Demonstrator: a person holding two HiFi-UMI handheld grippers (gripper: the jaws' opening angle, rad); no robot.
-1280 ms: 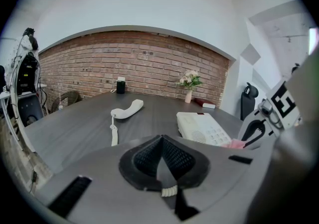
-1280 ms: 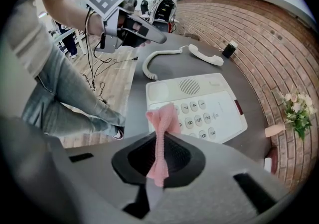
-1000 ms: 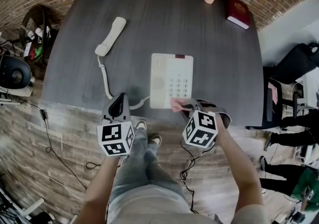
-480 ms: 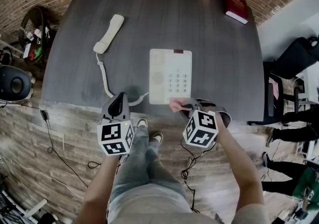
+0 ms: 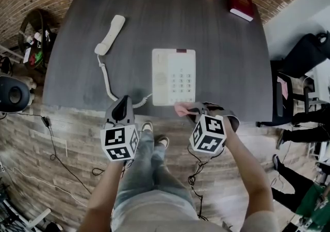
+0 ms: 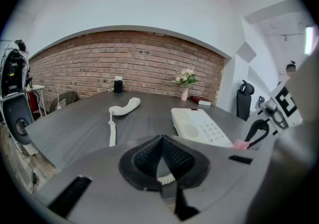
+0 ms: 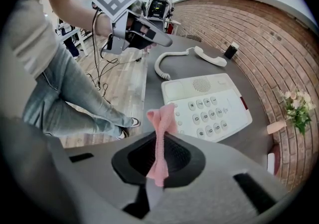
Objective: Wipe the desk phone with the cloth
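The dark desk (image 5: 221, 45) fills the upper half of my head view, with the desk phone (image 5: 174, 76) at centre and its handset (image 5: 110, 35) lying off the cradle at upper left. My left gripper (image 5: 122, 108) hangs at the near edge by the coiled cord, jaws pressed together on nothing. My right gripper (image 5: 188, 110) is clamped on the pink cloth (image 7: 160, 138), just short of the phone's near corner. I'd lower the loose tuft onto the keypad and sweep lightly, so that the base doesn't slide.
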